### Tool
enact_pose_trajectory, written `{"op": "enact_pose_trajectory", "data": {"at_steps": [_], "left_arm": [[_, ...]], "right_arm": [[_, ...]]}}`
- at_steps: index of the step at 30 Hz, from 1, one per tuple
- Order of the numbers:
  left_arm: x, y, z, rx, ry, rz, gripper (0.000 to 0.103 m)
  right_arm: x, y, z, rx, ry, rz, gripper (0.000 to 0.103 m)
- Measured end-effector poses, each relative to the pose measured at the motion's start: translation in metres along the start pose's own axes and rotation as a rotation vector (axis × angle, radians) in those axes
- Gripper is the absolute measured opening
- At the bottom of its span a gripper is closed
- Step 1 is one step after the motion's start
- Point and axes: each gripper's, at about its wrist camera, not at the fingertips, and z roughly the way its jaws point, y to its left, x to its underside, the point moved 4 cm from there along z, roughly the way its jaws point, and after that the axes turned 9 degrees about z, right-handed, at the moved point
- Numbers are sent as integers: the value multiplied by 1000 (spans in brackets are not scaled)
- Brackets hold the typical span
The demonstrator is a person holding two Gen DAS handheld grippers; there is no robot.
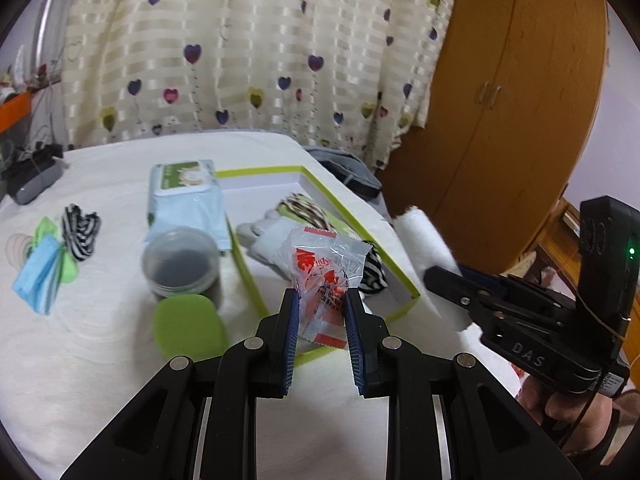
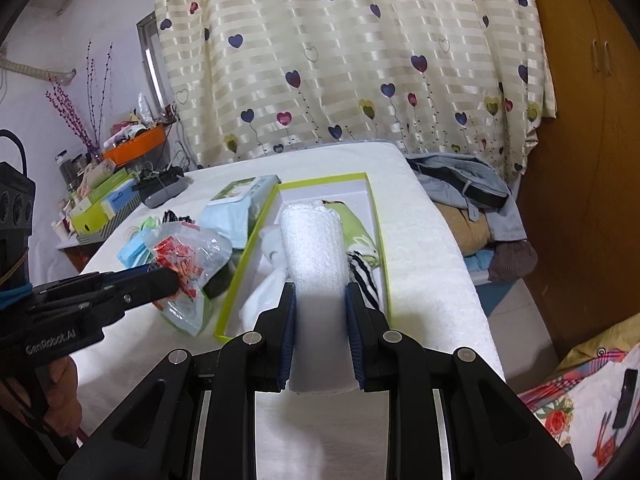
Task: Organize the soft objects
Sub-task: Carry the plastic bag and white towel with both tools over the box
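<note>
Towel (image 2: 314, 248), rolled and white, sits clamped between the pads of the right gripper (image 2: 320, 300), its long axis running straight ahead along the fingers and hanging over the green-rimmed box (image 2: 376, 216), which already holds striped and white cloth. Just to its left, the left gripper (image 1: 320, 304) is clamped on a crinkly clear packet (image 1: 326, 276) with red print, held above the box's near edge, with a lidded jar (image 1: 182, 260) and a pack of wipes (image 1: 186, 204) beside it on the white bed cover (image 1: 80, 340). My guess is the right hand, already over the box's open middle, is the nearer for lowering its load lengthwise.
</note>
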Motion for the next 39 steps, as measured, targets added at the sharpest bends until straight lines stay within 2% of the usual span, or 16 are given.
{"op": "enact_pose_trajectory", "data": {"at_steps": [14,26,39], "left_arm": [[4,-19,33,78,71,11,21],[2,-7,63,66,123,-36,21],[-9,10,80,5,120,-60,21]], "right_arm": [[2,-16,15,13,38,19,25],[-2,-14,39,12,87,-1,25],[-9,-12,69,23,133,-29,25]]}}
